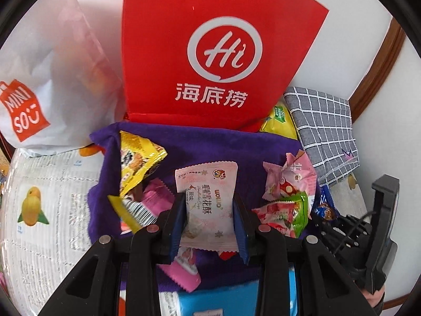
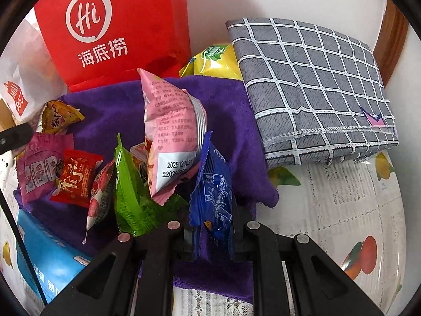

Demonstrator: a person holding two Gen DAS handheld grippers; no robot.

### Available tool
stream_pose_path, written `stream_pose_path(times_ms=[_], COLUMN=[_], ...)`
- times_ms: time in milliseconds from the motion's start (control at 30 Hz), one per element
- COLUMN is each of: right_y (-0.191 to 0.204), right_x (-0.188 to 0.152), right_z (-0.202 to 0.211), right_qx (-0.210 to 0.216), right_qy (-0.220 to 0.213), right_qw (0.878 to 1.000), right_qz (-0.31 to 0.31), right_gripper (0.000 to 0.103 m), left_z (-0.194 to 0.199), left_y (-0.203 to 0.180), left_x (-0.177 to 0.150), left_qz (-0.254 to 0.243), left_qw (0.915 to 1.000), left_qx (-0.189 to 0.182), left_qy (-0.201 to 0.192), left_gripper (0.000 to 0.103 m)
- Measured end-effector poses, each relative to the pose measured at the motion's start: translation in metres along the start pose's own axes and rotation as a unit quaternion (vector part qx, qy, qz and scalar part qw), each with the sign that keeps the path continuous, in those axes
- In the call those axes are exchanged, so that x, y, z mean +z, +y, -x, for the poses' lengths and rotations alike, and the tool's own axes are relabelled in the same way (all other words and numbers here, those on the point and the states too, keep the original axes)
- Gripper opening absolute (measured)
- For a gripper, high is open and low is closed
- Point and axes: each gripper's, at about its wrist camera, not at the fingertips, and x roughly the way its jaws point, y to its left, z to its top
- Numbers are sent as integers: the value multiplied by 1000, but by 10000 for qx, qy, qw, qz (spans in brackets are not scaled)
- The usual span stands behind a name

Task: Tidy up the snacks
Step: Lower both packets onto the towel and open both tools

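From the left wrist, the left gripper (image 1: 209, 221) is clenched on a pale pink snack packet (image 1: 208, 202), its blue pads pressing the packet's two sides, held above the purple cloth (image 1: 200, 152). Loose snacks lie scattered on that cloth — a yellow packet (image 1: 139, 158) to the left, a pink sachet (image 1: 158, 197) beside it, a pink-and-green cluster (image 1: 286, 200) to the right. A red paper bag (image 1: 210, 52) stands behind the cloth, a white shopping bag (image 1: 52, 79) to its left. The other tool (image 1: 368, 231) shows at the right edge.

From the right wrist, the right gripper (image 2: 213, 226) is clamped on the lower end of a blue wrapper (image 2: 213, 189), which stands up from the jaws. Just beside it stand a green packet (image 2: 131, 197) and a large pink packet (image 2: 171, 137); a red sweet (image 2: 76, 176) and a purple-pink packet (image 2: 39, 168) lie further left. A folded grey checked cloth (image 2: 310, 84) sits to the right, a blue box (image 2: 50, 258) at the lower left, a yellow pouch (image 2: 213, 63) behind the cloth.

As a judgement, the sorting is far from finished — two pieces are in hand, most snacks remain heaped without order, and I cannot tell whether either bag holds any yet.
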Motion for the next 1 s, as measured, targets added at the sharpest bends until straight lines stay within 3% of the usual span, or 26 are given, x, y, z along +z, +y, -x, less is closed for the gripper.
stream_pose_path(times_ms=[300, 833, 1000], right_y=[5, 5, 6], right_x=[-5, -8, -7], right_z=[0, 7, 4], right_qx=[-96, -80, -116], right_qy=[-4, -81, -66], right_qw=[9998, 9997, 9995], right_qz=[191, 213, 286], right_gripper=[16, 16, 22], left_z=[-28, -41, -43], left_y=[-11, -17, -20], left_x=[2, -4, -4], left_qz=[-119, -331, -384], left_qw=[9997, 9989, 9984], left_qx=[85, 202, 274], left_qy=[183, 279, 301], left_gripper=[33, 33, 34])
